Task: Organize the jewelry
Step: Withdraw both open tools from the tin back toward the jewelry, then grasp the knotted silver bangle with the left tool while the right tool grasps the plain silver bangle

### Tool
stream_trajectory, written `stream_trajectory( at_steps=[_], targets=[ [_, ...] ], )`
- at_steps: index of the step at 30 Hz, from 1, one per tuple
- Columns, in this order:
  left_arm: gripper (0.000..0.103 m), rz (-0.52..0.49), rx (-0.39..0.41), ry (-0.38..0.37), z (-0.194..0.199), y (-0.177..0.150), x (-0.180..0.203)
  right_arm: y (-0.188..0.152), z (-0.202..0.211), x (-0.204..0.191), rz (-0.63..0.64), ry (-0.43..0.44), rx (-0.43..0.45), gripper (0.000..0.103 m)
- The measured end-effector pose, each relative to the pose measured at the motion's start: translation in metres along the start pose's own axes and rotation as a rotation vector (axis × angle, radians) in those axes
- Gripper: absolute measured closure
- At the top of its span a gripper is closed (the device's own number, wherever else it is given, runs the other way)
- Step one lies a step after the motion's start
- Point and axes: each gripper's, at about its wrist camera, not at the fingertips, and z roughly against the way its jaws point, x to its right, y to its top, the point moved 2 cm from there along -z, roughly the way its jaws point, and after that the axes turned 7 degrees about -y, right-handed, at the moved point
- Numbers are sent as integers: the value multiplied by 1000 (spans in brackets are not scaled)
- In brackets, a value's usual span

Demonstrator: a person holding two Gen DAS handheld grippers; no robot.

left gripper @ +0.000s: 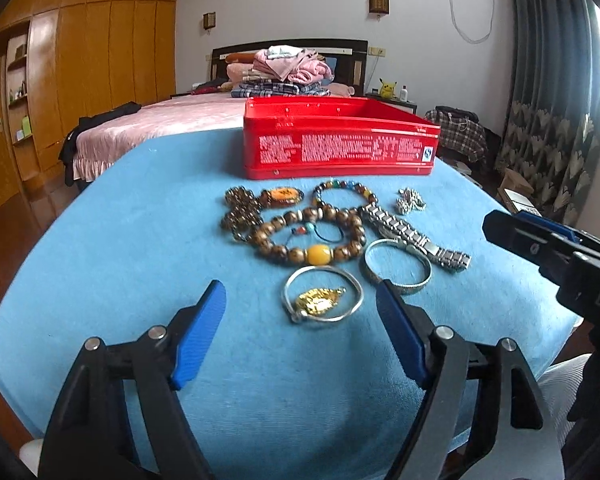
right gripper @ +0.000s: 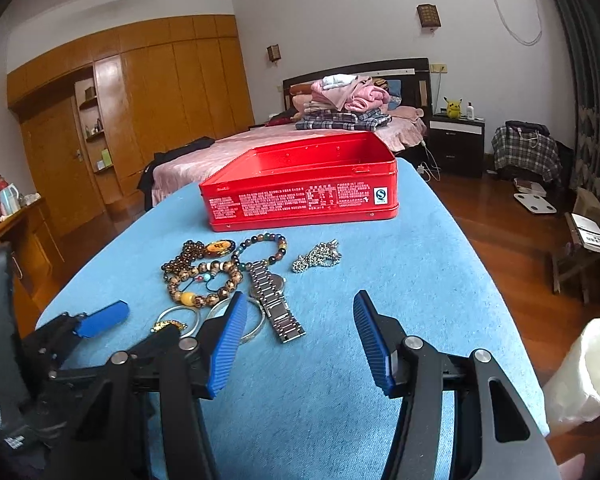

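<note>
An open, empty red tin box [left gripper: 340,148] [right gripper: 300,196] stands at the far side of the blue cloth. In front of it lie jewelry pieces: a wooden bead bracelet [left gripper: 312,238] [right gripper: 204,280], a coloured bead bracelet [left gripper: 344,192] [right gripper: 260,246], a steel watch [left gripper: 416,238] [right gripper: 274,300], a silver chain [left gripper: 410,200] [right gripper: 318,258], a dark bead necklace with an orange pendant [left gripper: 260,208], a thin silver bangle around a gold pendant [left gripper: 322,300] and a wide silver bangle [left gripper: 398,272]. My left gripper [left gripper: 300,300] is open just before the bangles. My right gripper [right gripper: 300,312] is open, right of the watch.
The blue cloth [left gripper: 140,240] covers a narrow surface with edges close on both sides. A bed [right gripper: 340,128] with folded clothes lies behind, a wooden wardrobe [left gripper: 80,80] left, a nightstand [right gripper: 456,144] and curtains right. A white roll [right gripper: 584,372] is at lower right.
</note>
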Motion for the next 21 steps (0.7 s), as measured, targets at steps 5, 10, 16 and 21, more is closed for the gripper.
stream_trajectory(
  at_steps=[5, 10, 16, 21],
  targets=[
    [40, 7, 1, 10, -10, -3, 2, -2, -1, 2, -10, 3, -1, 48],
    [58, -1, 14, -16, -13, -4, 6, -5, -3, 2, -10, 8, -13, 48],
    [58, 8, 26, -29, -11, -4, 3, -7, -4, -2, -6, 28, -14, 48],
    [59, 30, 62, -16, 2, 1, -6, -7, -5, -15, 29, 58, -17, 49]
  ],
)
